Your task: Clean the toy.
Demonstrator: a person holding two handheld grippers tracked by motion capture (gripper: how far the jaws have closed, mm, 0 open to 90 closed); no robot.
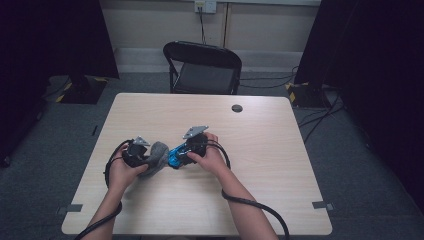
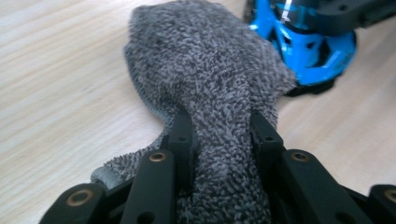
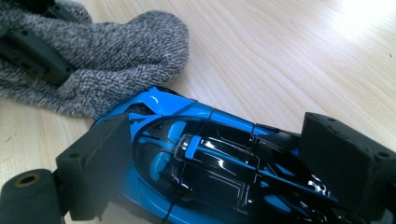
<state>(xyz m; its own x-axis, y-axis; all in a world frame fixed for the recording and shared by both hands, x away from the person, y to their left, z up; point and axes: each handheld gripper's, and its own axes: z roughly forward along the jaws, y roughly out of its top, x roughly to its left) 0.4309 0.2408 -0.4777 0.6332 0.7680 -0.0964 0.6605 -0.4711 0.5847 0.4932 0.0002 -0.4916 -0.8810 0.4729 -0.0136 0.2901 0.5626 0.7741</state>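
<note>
A grey terry cloth (image 1: 156, 156) lies bunched on the wooden table (image 1: 270, 150), and my left gripper (image 1: 145, 159) is shut on it. In the left gripper view the cloth (image 2: 205, 79) runs up between the two black fingers (image 2: 180, 135), pinched into a ridge. A blue and black toy car (image 1: 176, 157) sits just right of the cloth, with my right gripper (image 1: 184, 156) shut on it. The right gripper view has the car (image 3: 205, 158) lengthwise between the foam pads (image 3: 100, 163), which press on its sides, and the cloth (image 3: 102, 60) touches the car's far end.
A black folding chair (image 1: 204, 67) stands behind the table's far edge. A round grommet (image 1: 237, 108) is set in the tabletop near the back. Cables trail from both grippers toward the table's front edge.
</note>
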